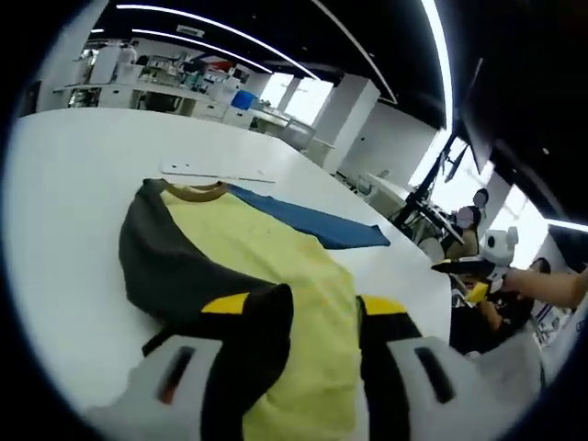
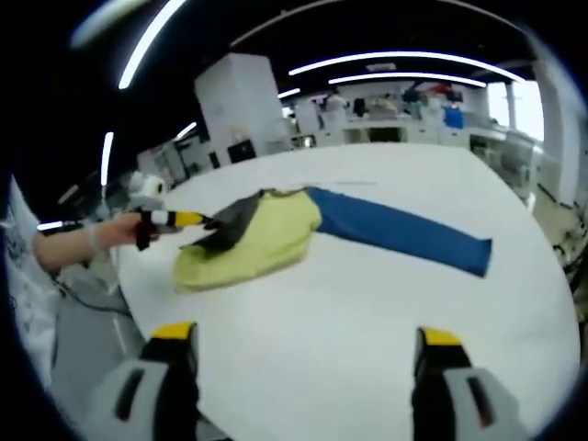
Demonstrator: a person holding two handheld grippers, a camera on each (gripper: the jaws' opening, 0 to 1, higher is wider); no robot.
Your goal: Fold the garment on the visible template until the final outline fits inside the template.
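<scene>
Left hand-held gripper [image 2: 170, 220] is clamped on the dark sleeve edge of the garment [image 2: 253, 234], which lies across the white bench [image 2: 367, 312] with its long axis running out through the blue sleeve [image 2: 404, 234]. Right hand-held gripper [image 2: 308, 367] hangs wide and empty, well short of the cloth. Left is plainly nearer; I'd judge the fold goes toward that blue side.

I was working in what looked like a large open-plan lab: long strip lights [image 1: 211, 41] ran across a dark ceiling, white pillars [image 2: 237, 106] stood beyond my broad white bench [image 2: 386, 303], and cluttered workstations [image 1: 175, 83], possibly with equipment, lined the far wall.
</scene>
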